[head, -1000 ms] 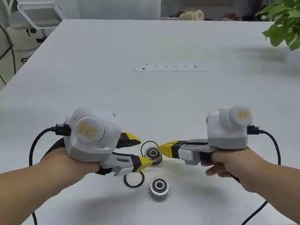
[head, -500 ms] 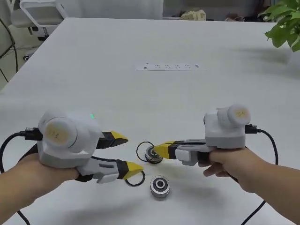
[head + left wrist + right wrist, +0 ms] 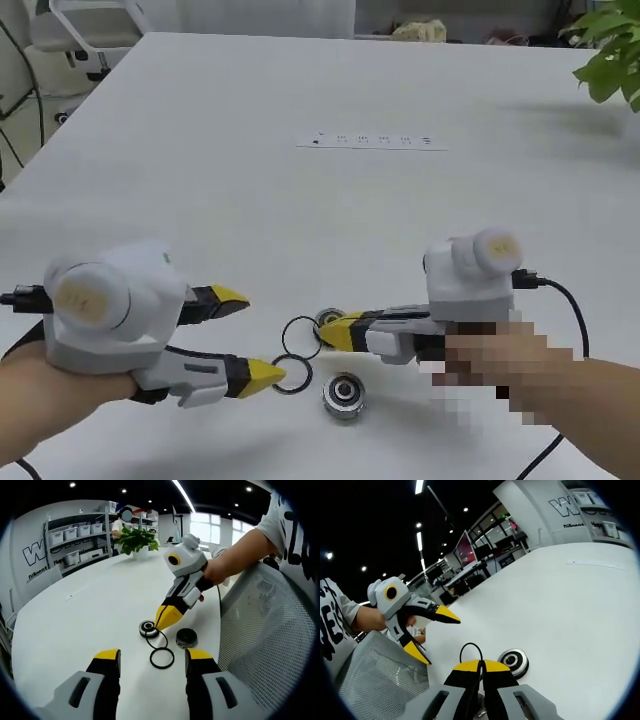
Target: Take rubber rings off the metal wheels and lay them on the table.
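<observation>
Left gripper (image 3: 245, 336): jaws spread wide, holding nothing. Right gripper (image 3: 340, 332): jaws pressed together, tip pointing left and down at the rim of the far wheel (image 3: 328, 319). Can't tell whether it nips anything there.

Just ahead of the left jaws, on the gap's centre line in the left gripper view, is the near ring (image 3: 290, 375). It lies flat on the table (image 3: 320, 210), and in the head view the nearer yellow tip overlaps its left edge. The far ring (image 3: 302, 336) also lies flat, just left of the right tip and touching or nearly touching the far wheel.

Near wheel (image 3: 343, 394) sits on its face with the axle upright, just right of the near ring and on the near side of the right jaws. Apart from both grippers, about equally close to each.

Key relation, my read: the right tip is already at the far wheel, so the right side is better placed there. The spread left gripper would need to swing right, past the near ring, to reach the near wheel.

Whether either wheel has rubber left in its groove is too small to tell. No containers; both loose rings lie on bare tabletop.
</observation>
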The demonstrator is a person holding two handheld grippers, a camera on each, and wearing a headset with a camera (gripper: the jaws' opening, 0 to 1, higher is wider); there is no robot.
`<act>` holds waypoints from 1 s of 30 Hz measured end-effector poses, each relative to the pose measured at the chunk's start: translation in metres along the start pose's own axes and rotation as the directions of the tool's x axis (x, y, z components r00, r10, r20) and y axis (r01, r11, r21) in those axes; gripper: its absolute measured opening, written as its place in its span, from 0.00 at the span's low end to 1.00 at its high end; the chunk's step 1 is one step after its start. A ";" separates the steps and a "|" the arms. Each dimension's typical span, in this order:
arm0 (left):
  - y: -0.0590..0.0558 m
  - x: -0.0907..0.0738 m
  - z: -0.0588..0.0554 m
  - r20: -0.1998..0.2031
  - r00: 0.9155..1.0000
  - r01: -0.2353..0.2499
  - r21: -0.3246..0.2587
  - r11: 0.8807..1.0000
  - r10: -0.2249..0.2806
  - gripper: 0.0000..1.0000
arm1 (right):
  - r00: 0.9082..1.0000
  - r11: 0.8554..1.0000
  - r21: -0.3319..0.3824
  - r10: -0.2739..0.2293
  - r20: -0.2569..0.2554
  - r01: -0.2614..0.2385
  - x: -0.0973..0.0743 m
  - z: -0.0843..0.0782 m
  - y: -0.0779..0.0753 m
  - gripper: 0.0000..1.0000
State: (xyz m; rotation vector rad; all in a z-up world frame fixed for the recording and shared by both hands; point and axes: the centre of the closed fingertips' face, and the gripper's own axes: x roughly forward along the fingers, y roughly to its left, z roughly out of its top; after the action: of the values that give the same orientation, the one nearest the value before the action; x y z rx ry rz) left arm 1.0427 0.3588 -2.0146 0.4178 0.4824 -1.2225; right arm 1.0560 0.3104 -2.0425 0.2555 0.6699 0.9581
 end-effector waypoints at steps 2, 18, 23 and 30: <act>-0.001 -0.002 -0.002 -0.005 1.000 -0.001 0.002 1.000 0.001 0.51 | 1.000 1.000 -0.004 0.002 -0.009 -0.002 0.001 -0.002 0.001 0.00; -0.003 -0.010 -0.009 -0.013 1.000 -0.013 -0.019 1.000 0.013 0.52 | 0.997 0.999 -0.031 0.010 -0.072 -0.012 0.009 -0.016 0.008 0.00; -0.003 -0.010 -0.010 -0.015 1.000 -0.016 -0.021 1.000 0.015 0.52 | 0.996 0.999 -0.041 0.006 -0.091 -0.010 0.011 -0.020 0.009 0.00; 0.000 -0.010 -0.011 -0.019 1.000 -0.019 -0.021 1.000 0.019 0.52 | 0.995 0.999 -0.041 -0.006 -0.100 0.002 0.013 -0.022 0.007 0.00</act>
State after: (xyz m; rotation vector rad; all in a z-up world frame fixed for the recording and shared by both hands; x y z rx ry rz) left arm 1.0382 0.3727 -2.0181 0.4156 0.5064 -1.1949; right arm 1.0425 0.3227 -2.0616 0.1704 0.7417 0.9851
